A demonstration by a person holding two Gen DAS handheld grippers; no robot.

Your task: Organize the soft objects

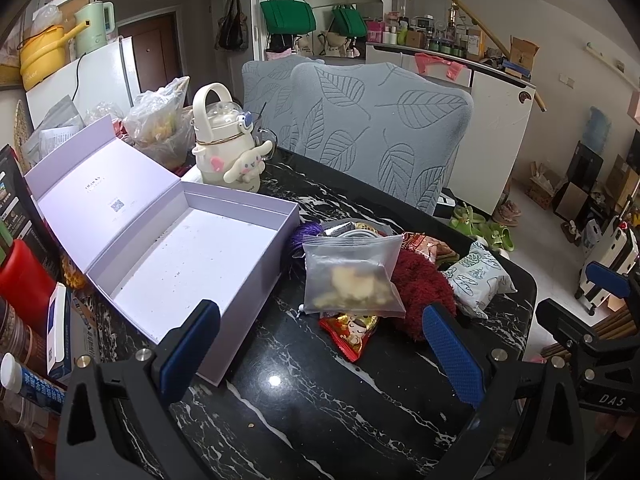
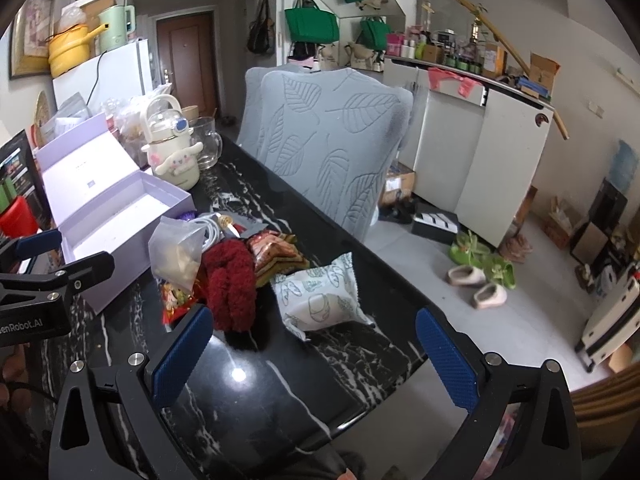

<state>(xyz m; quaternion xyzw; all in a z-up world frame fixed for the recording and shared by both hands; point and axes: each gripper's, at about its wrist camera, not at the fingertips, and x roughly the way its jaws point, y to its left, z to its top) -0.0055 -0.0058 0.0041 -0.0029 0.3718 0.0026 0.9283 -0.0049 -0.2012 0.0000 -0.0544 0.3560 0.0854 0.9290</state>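
Black marble-patterned table (image 1: 304, 408) with white veining, glossy. An open lilac box (image 1: 192, 256) sits on its left part, lid raised. Behind the box stands a cream bottle (image 1: 226, 140) bearing a plush figure. Right of the box lies a pile: frosted zip bag (image 1: 352, 276), red snack packet (image 1: 352, 332), dark red fuzzy item (image 2: 232, 280), white leaf-printed pouch (image 2: 320, 300). A glass mug (image 2: 208, 144) stands beside the bottle.

Black claw (image 1: 324, 344) frames, textured blue pads (image 1: 454, 356), silver screws, "DAS" lettering.
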